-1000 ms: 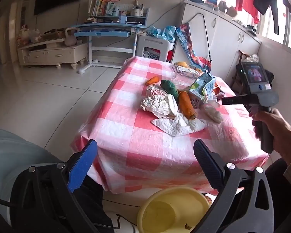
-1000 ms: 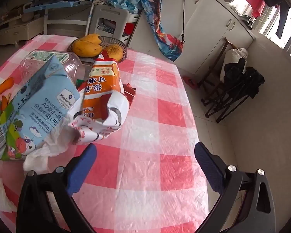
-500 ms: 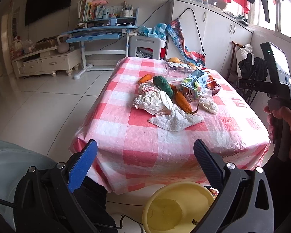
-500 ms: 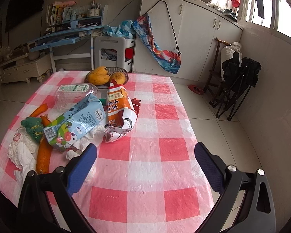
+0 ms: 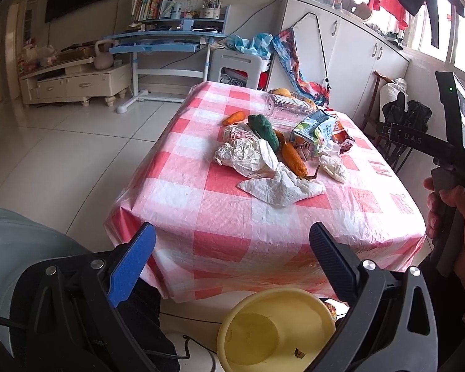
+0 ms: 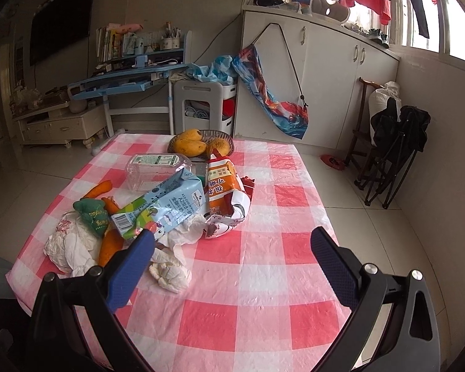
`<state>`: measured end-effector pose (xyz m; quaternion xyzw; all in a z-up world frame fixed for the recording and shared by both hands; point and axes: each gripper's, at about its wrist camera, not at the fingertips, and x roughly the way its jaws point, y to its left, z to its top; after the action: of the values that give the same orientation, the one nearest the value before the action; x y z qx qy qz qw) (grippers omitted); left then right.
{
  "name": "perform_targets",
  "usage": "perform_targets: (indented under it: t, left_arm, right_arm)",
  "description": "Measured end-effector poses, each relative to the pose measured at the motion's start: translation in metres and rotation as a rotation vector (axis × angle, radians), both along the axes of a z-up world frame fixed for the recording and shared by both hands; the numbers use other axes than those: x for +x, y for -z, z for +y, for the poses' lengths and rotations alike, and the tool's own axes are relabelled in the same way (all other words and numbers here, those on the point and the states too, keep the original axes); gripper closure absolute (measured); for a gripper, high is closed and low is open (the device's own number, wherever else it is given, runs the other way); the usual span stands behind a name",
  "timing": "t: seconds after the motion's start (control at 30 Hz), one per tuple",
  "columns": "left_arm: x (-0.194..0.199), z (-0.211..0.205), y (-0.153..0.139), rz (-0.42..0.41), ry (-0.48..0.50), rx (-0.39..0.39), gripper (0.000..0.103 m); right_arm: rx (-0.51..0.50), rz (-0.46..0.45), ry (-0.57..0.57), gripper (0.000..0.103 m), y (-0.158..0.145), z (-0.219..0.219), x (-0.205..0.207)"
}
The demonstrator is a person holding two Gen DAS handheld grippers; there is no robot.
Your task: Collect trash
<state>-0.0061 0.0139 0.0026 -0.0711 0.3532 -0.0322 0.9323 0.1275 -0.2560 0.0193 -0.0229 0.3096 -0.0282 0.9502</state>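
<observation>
A pile of trash lies on the red-checked table point(image 5: 220, 223): crumpled white paper point(image 5: 251, 161), a flat tissue point(image 5: 282, 187), a blue-green milk carton point(image 6: 167, 206), an orange snack bag point(image 6: 224, 190) and a clear plastic box point(image 6: 156, 170). Carrots point(image 5: 293, 158) and a green pouch point(image 5: 265, 128) lie among it. My left gripper point(image 5: 231, 255) is open and empty, held off the table's near edge above a yellow basin point(image 5: 276, 325). My right gripper point(image 6: 232, 262) is open and empty above the table's near right part.
A basket of mangoes point(image 6: 198, 145) stands at the table's far end. A blue desk point(image 5: 167, 42), a white stool point(image 5: 237, 68) and white cabinets point(image 6: 319, 71) line the back. A folded black chair point(image 6: 393, 152) stands at the right wall.
Both grippers have pulled back and up from the table. The right one, close over the carton and bag a second ago, now sees the whole tabletop.
</observation>
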Motion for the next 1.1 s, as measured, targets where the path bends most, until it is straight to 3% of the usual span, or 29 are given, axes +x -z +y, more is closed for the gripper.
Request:
perform_targets:
  t: [0.43, 1.1]
  left_arm:
    - [0.001, 0.004, -0.001, -0.001, -0.017, -0.004, 0.007]
    - [0.002, -0.005, 0.001, 0.021, -0.010, 0.123, 0.007]
  right_arm:
    - [0.014, 0.009, -0.011, 0.007, 0.000, 0.002, -0.001]
    - [0.076, 0.037, -0.085, 0.007, -0.003, 0.010, -0.018]
